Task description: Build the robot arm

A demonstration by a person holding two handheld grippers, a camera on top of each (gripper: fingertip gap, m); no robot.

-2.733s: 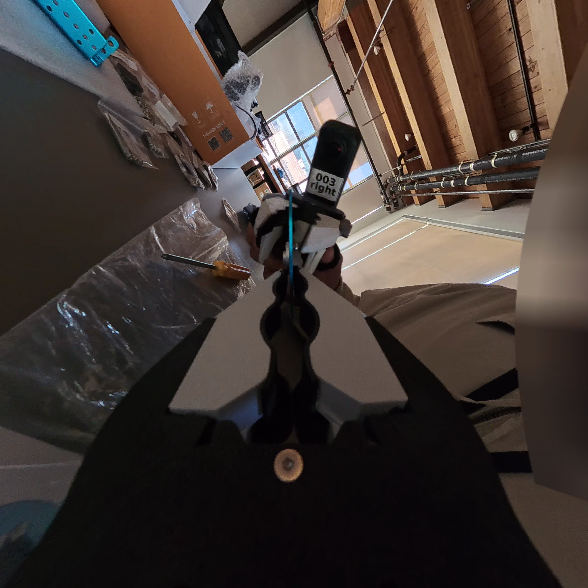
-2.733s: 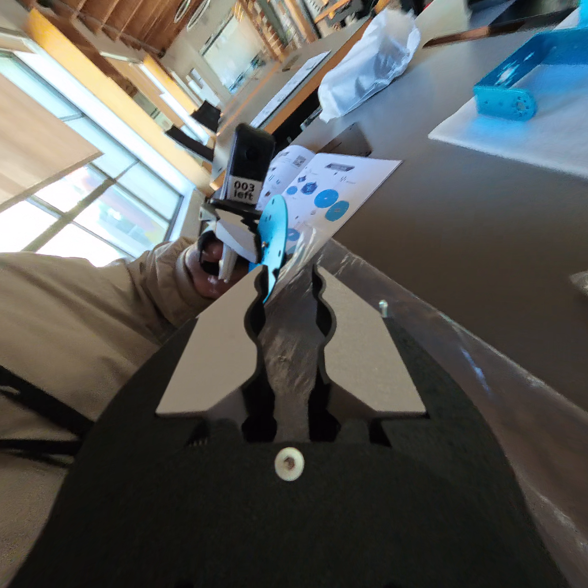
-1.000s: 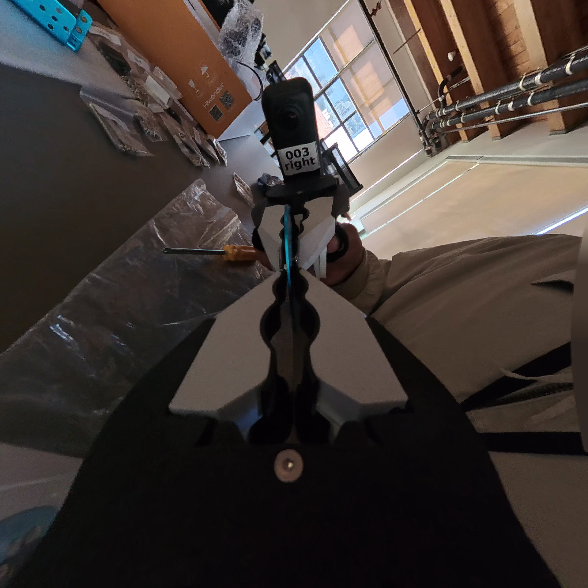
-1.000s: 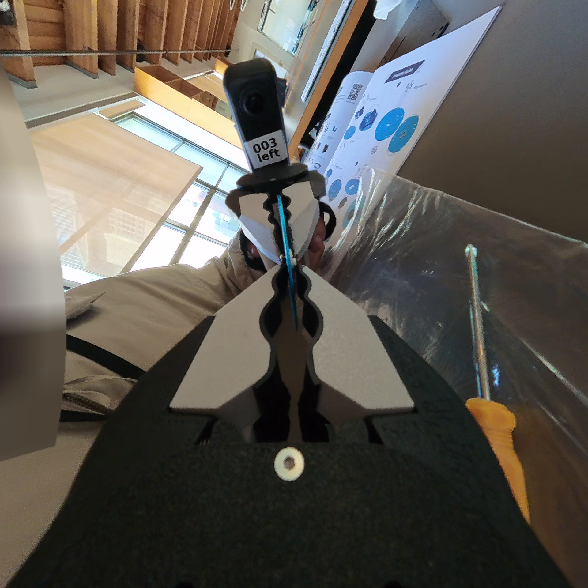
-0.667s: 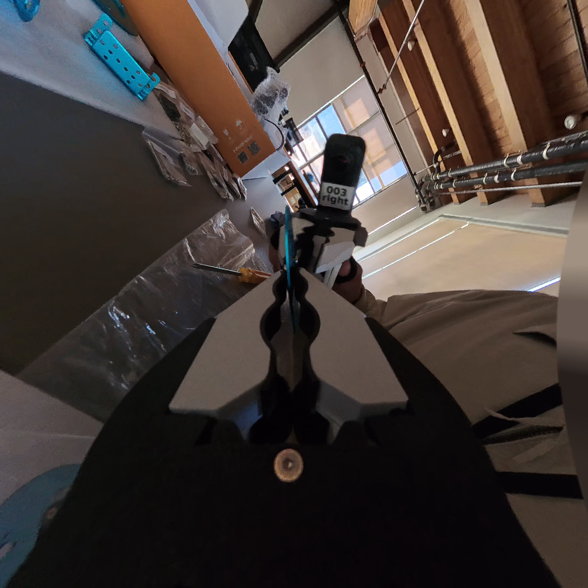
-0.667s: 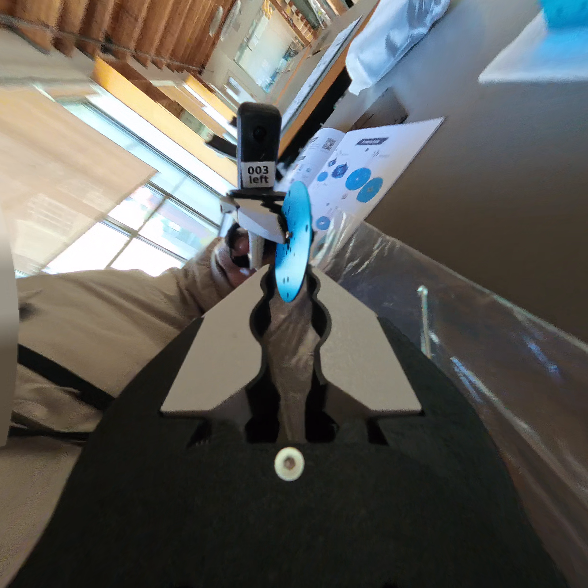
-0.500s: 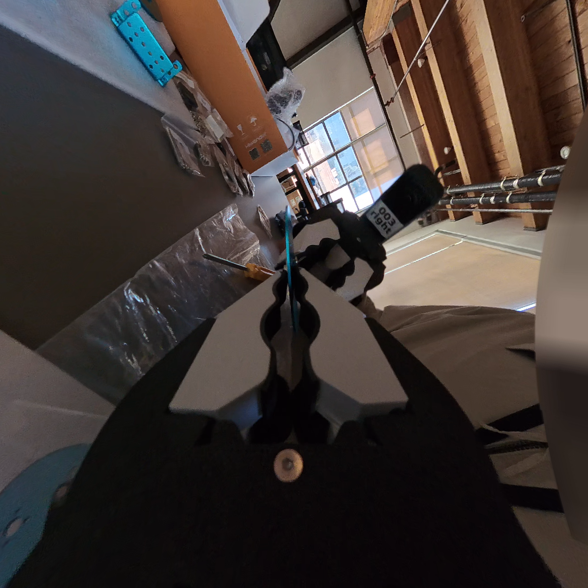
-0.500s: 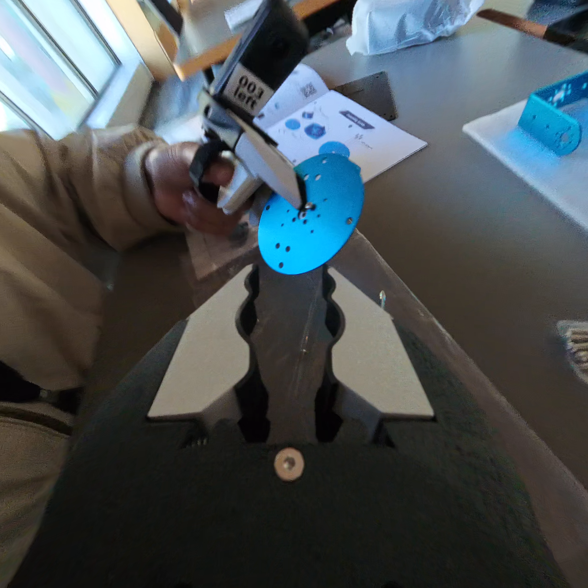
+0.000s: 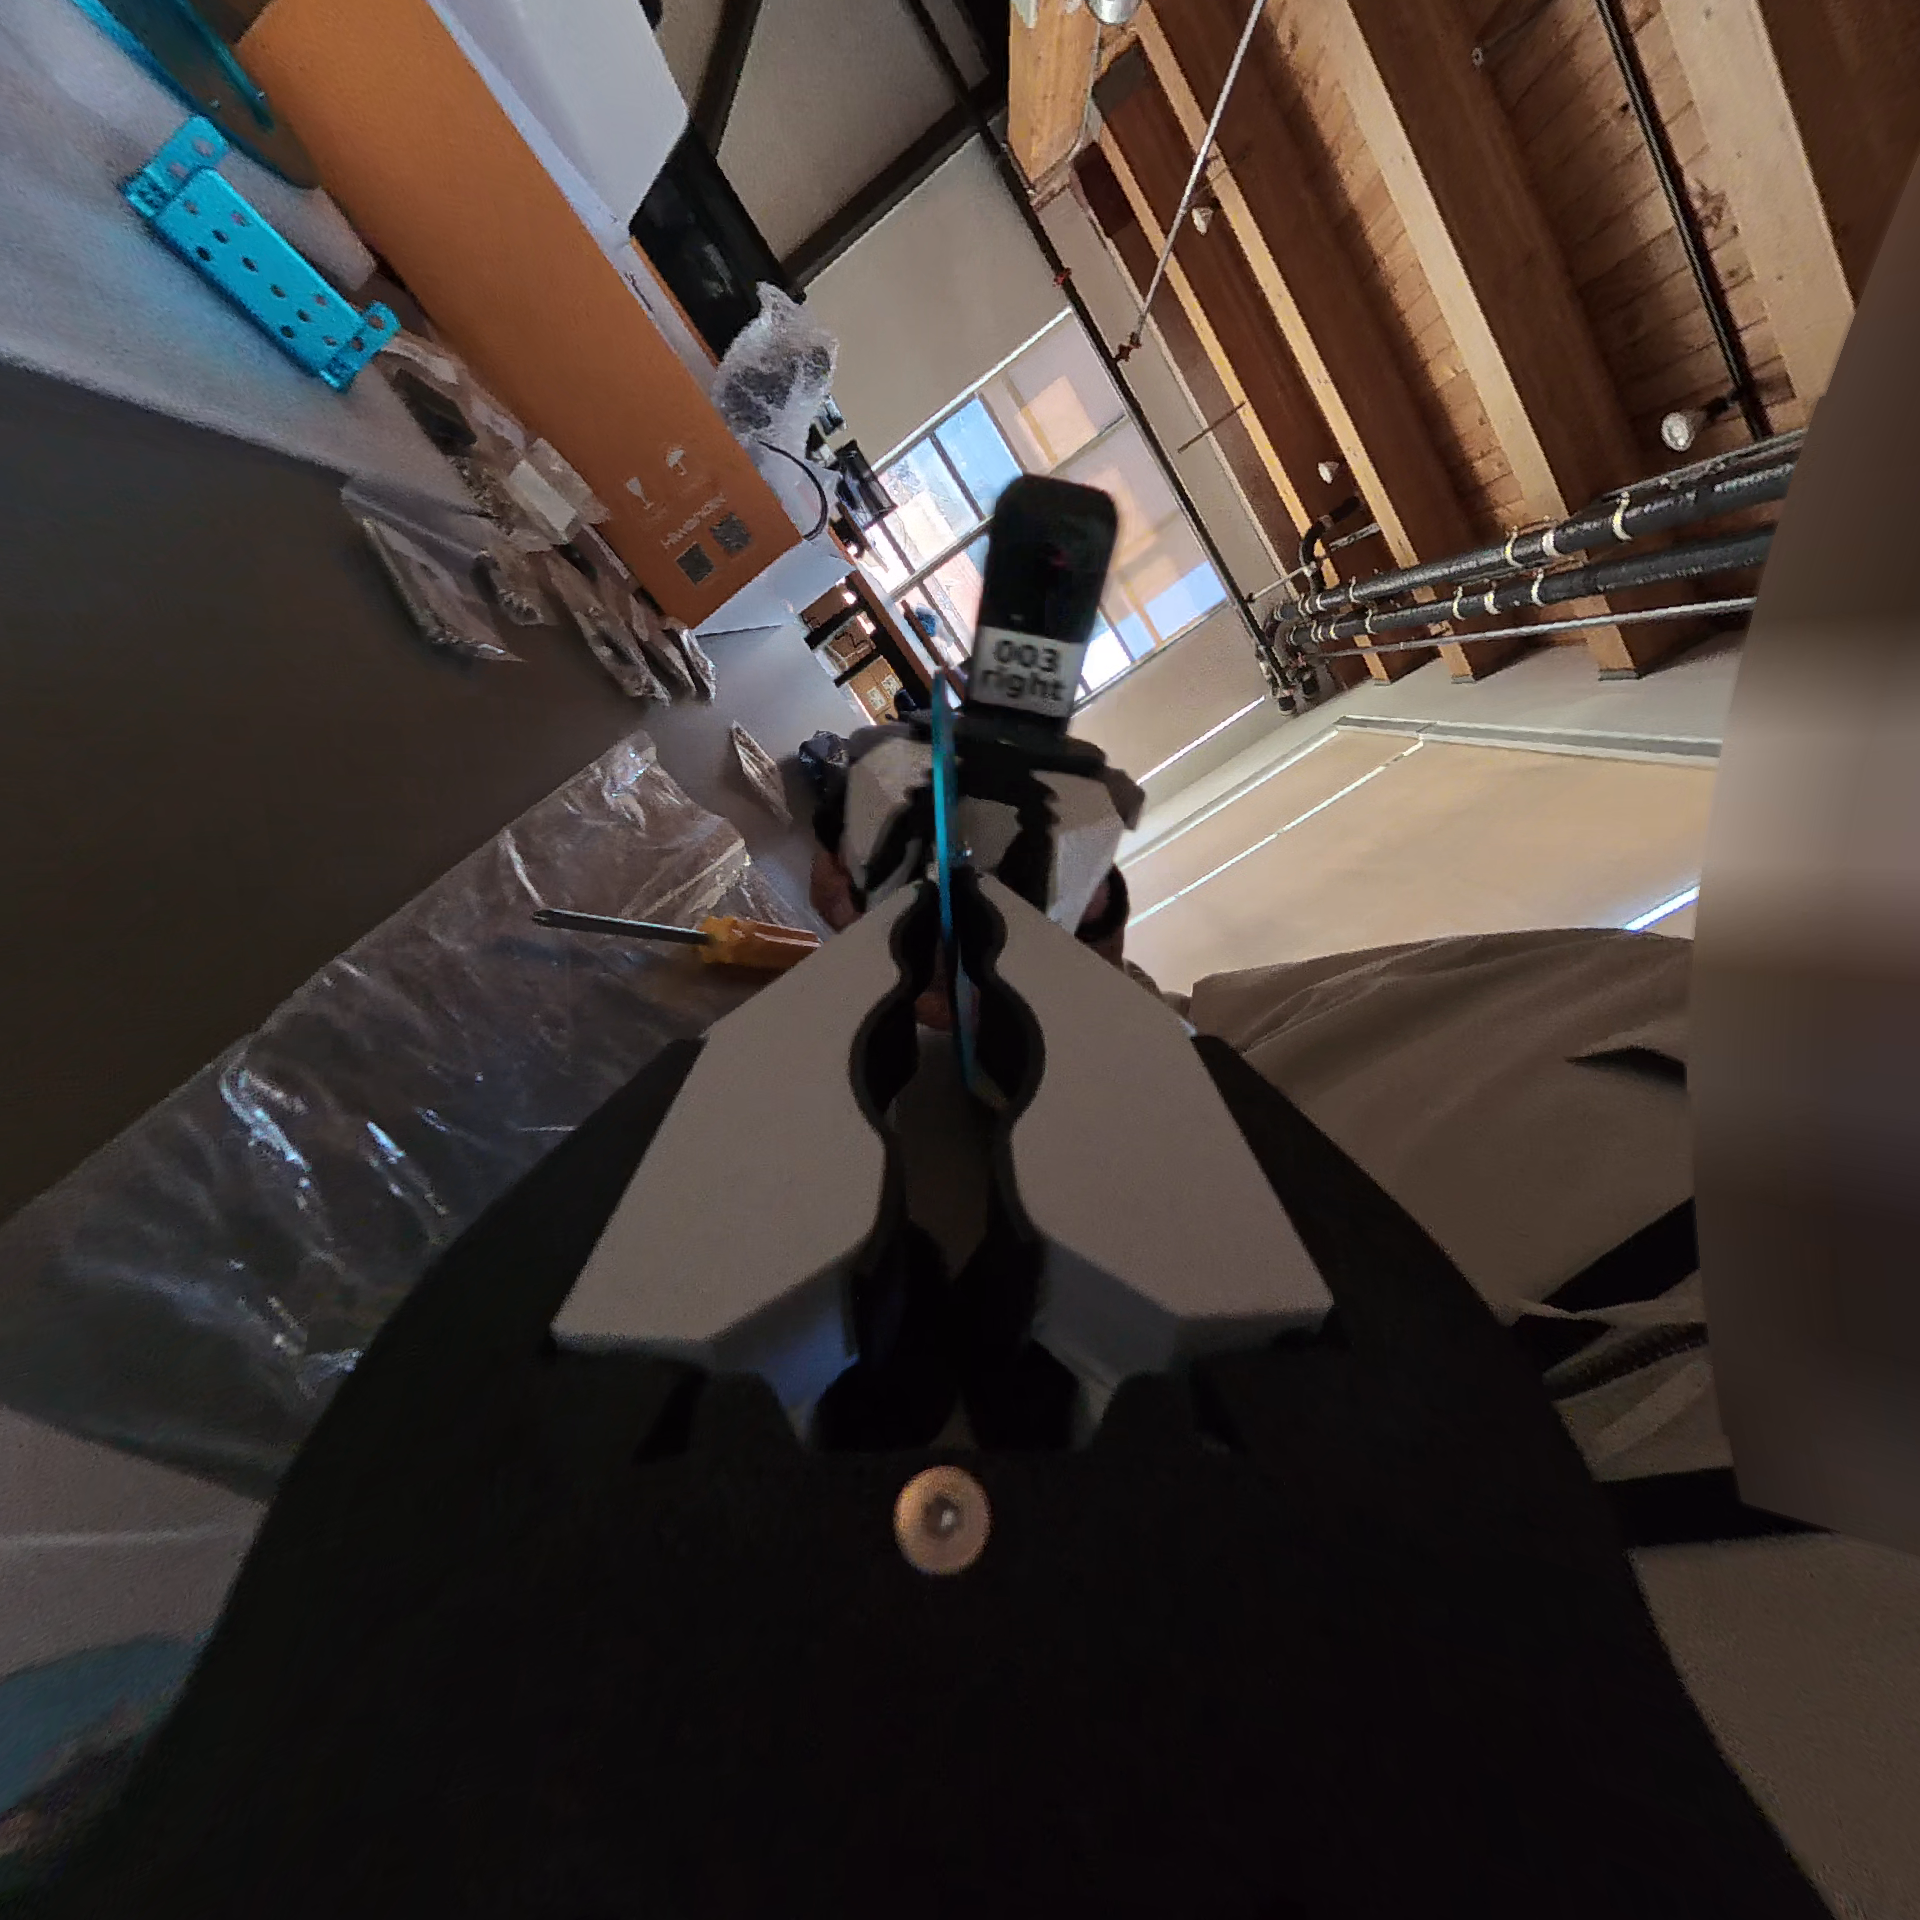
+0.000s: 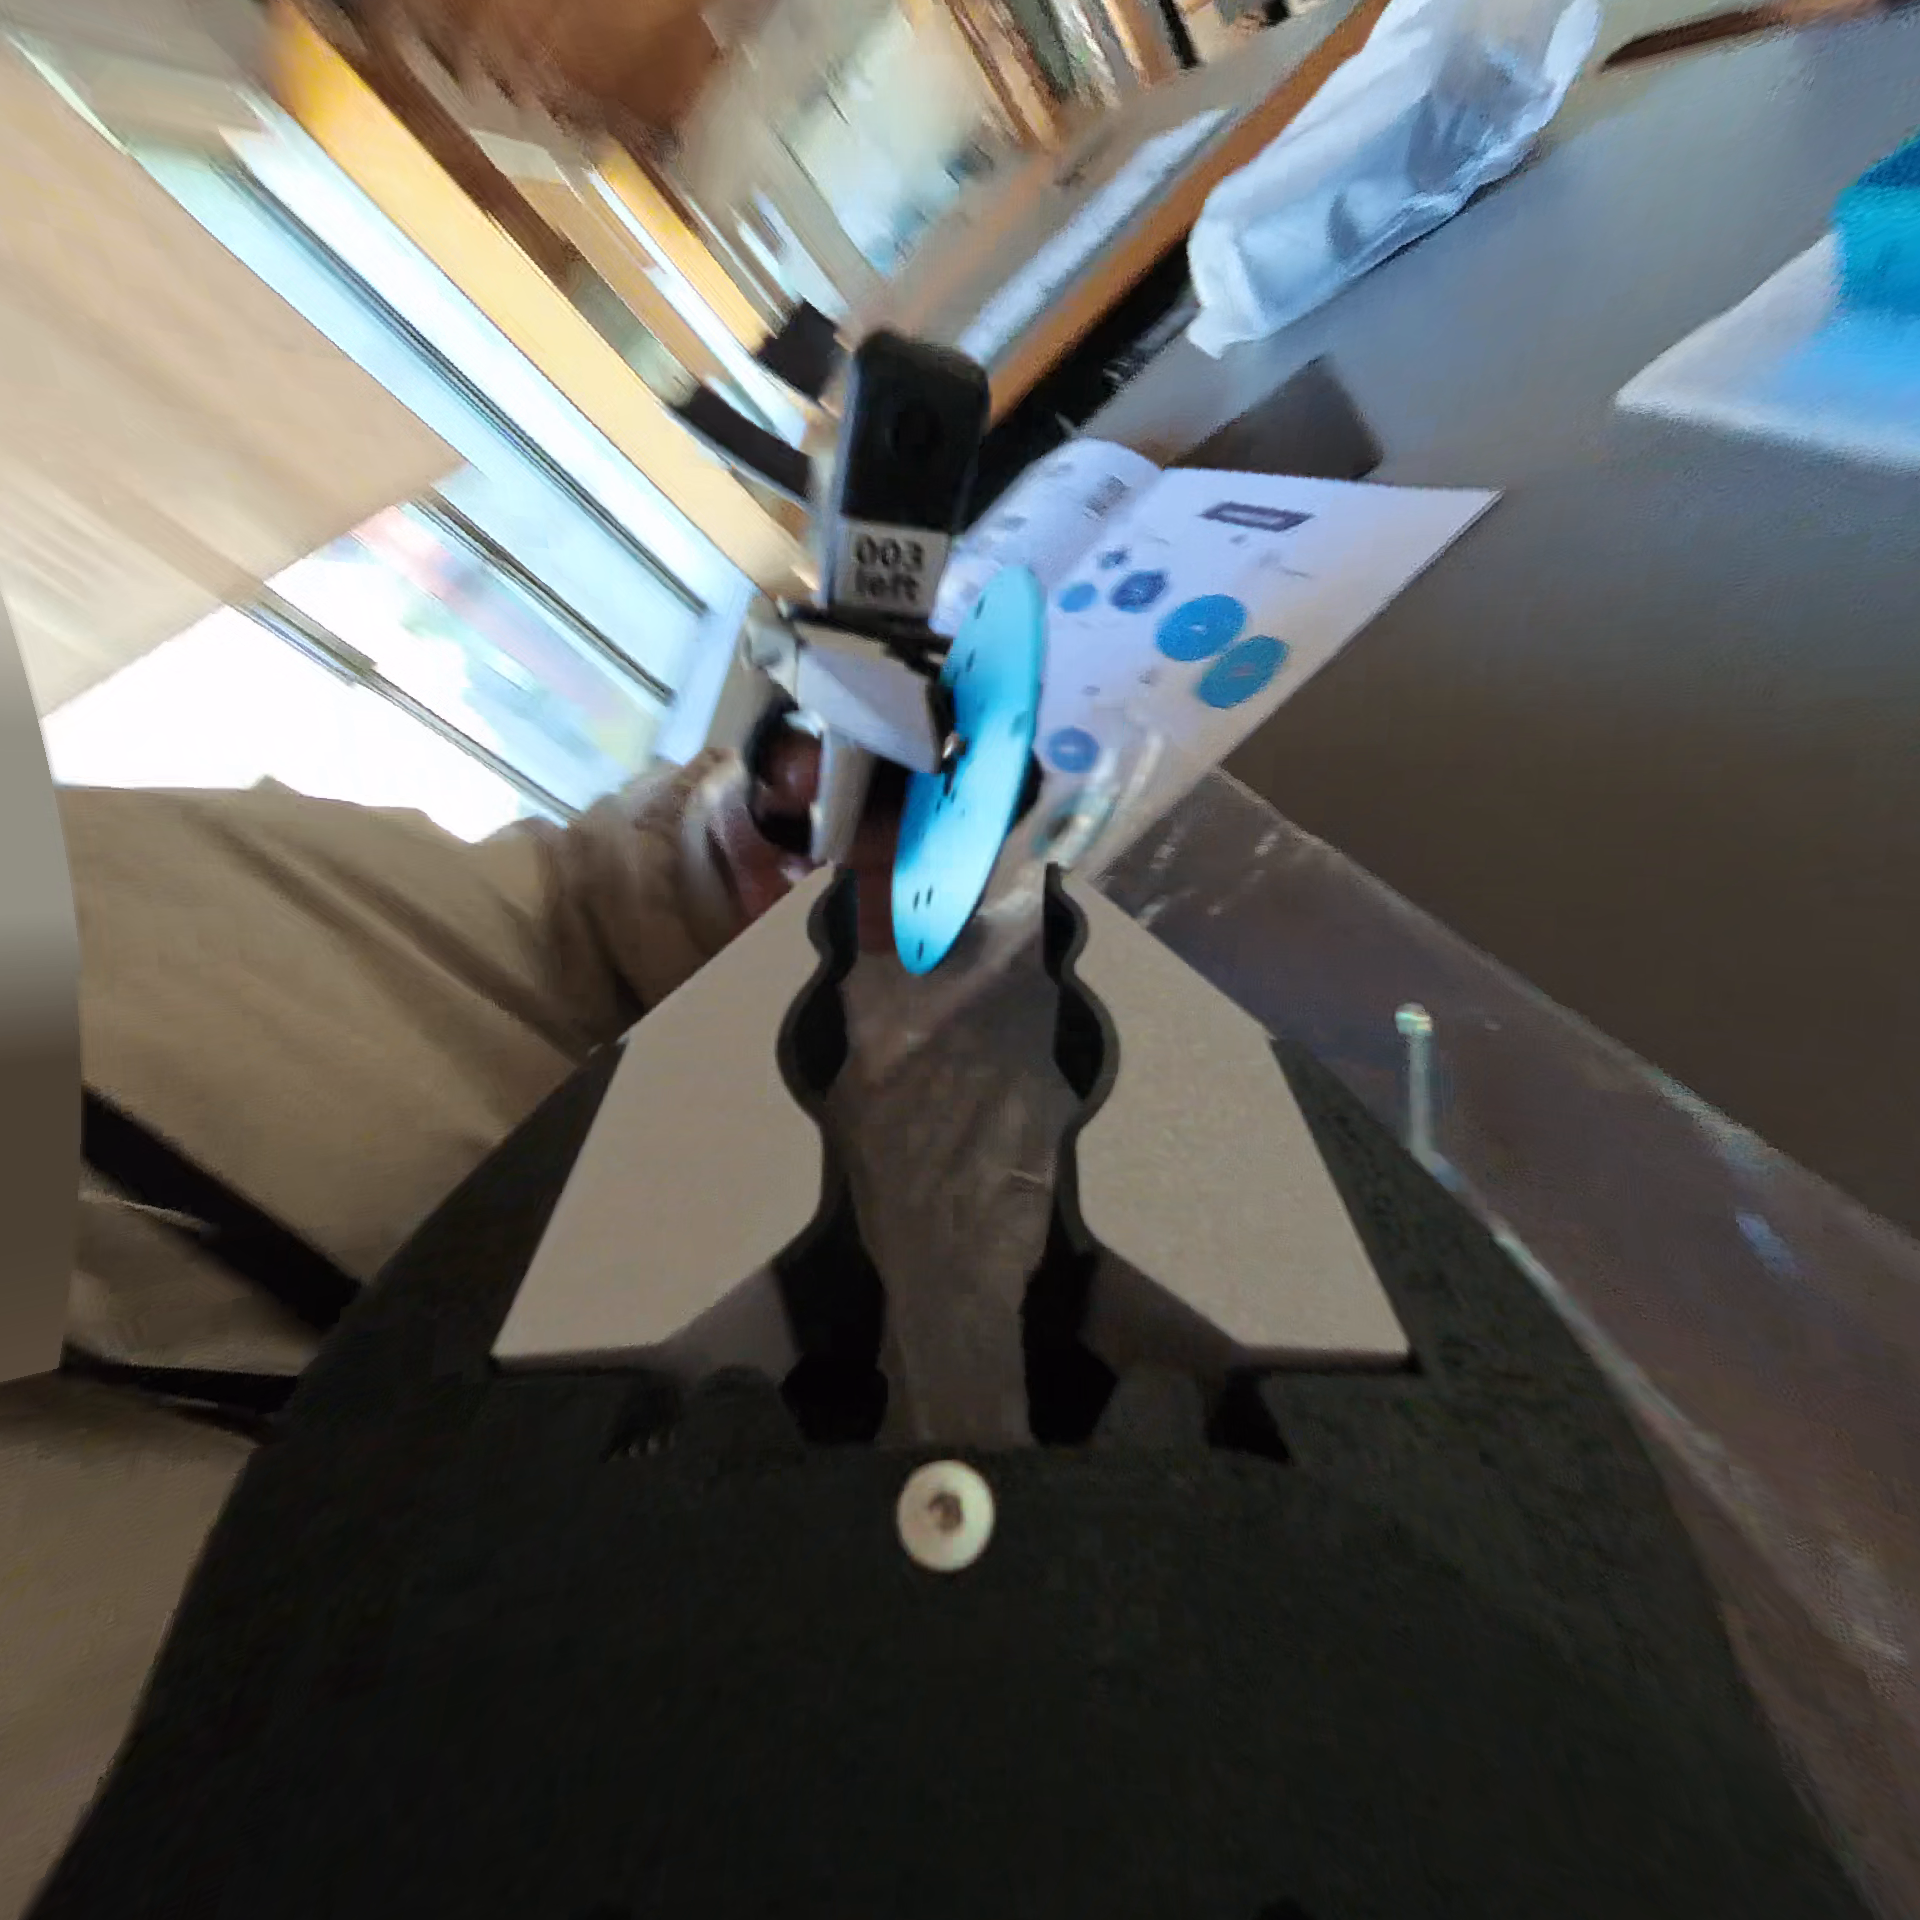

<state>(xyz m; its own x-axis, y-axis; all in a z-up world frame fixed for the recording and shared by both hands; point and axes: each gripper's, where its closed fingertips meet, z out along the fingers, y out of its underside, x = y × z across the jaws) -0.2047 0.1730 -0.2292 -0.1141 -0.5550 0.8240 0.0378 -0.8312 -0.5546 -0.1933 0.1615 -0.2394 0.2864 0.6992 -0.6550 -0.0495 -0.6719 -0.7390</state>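
Note:
A round blue perforated disc (image 10: 971, 748) is held in the air above the table. My left gripper (image 9: 948, 914) is shut on it; in the left wrist view the disc (image 9: 943, 790) shows edge-on between the fingers. In the right wrist view the left gripper (image 10: 940, 732) grips the disc near its middle, with a hand behind it. My right gripper (image 10: 940, 883) is open and empty, and the disc's lower edge sits just at the gap between its fingertips. The right gripper (image 9: 971, 821) faces the left one closely, just behind the disc.
A yellow-handled screwdriver (image 9: 717, 940) lies on a clear plastic bag (image 9: 364, 1091) on the dark table. An illustrated instruction sheet (image 10: 1226, 582) lies behind the disc. A blue bracket (image 9: 260, 270), small parts bags (image 9: 499, 582) and an orange box (image 9: 540, 312) stand further off. A white bag (image 10: 1382, 145) lies at the back. My two grippers' fingertips are within a few centimetres of each other.
One second ago the right gripper was shut on the disc's edge. It opened, swung aside, and has now come back to face the disc, still open. The left gripper kept hold throughout.

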